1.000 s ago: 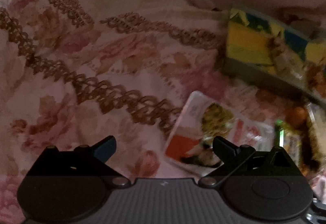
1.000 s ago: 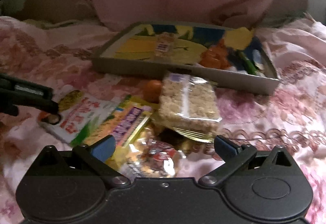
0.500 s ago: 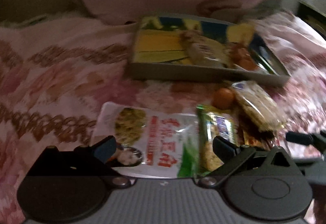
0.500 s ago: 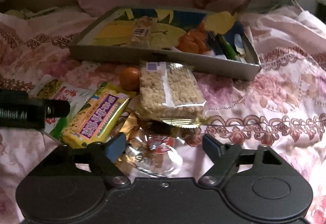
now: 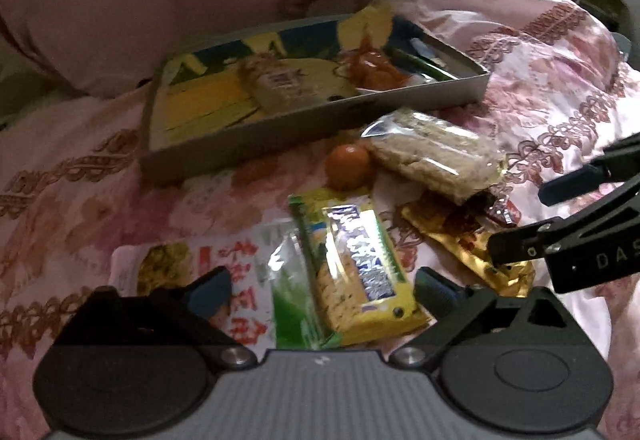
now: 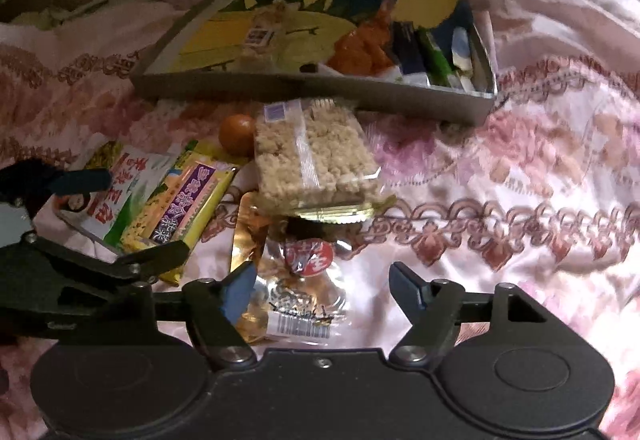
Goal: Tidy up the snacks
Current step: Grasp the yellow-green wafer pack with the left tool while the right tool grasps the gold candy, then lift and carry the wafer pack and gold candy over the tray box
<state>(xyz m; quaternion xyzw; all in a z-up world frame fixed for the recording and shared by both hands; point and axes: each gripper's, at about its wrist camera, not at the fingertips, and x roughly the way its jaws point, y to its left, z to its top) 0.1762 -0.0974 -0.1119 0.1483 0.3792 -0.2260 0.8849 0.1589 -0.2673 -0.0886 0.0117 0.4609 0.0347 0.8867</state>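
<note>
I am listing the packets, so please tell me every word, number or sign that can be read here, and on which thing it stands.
"DAS": white letters on the right gripper, cut by the picture's edge.
Red characters on the white packet: blurred.
Purple label on the yellow packet: blurred.
Red round label and barcode on the clear packet: unreadable.

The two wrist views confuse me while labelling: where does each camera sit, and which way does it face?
Left wrist: on the left gripper, tilted down at a yellow biscuit pack; the right gripper enters at right.
Right wrist: on the right gripper, tilted down over a clear wrapped snack; the left gripper enters at left.
Shared: the tray, the orange and the rice cracker pack.
</note>
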